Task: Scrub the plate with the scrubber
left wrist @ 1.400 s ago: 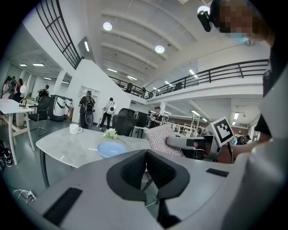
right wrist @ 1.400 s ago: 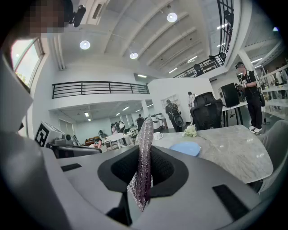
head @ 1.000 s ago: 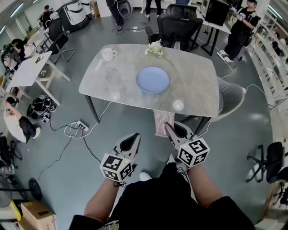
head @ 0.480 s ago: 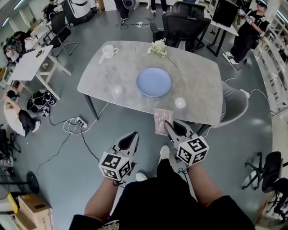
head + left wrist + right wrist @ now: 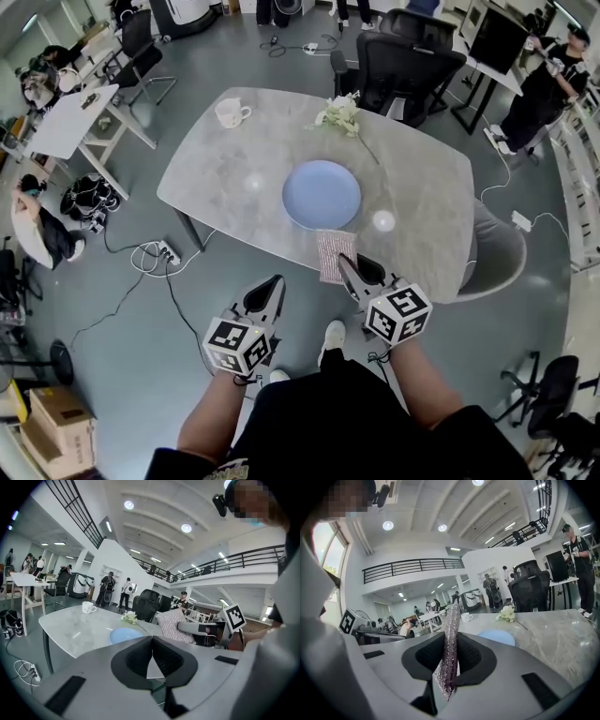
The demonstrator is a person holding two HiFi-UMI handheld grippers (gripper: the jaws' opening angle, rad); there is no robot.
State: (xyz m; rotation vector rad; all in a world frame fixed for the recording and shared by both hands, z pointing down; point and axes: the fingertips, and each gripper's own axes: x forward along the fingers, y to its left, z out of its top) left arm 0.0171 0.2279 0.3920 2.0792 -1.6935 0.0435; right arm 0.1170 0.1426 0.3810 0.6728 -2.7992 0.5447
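One flat, glittery mesh scrubber (image 5: 334,255) is pinched edge-on by the fingers of the right gripper (image 5: 344,262), lower centre. The left gripper (image 5: 277,282) has its fingers closed, empty. A round, smooth blue plate (image 5: 322,194) lies on the marbled grey worktop (image 5: 230,173).

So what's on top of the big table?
A blue plate, a white mug and white flowers sit on the table. The scrubber in the right gripper hides a bit of the near edge, so that strip can't be seen.

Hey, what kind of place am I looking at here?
Probably an open-plan office or lab hall: black office chairs, white desks with people at them, and an upper gallery railing.
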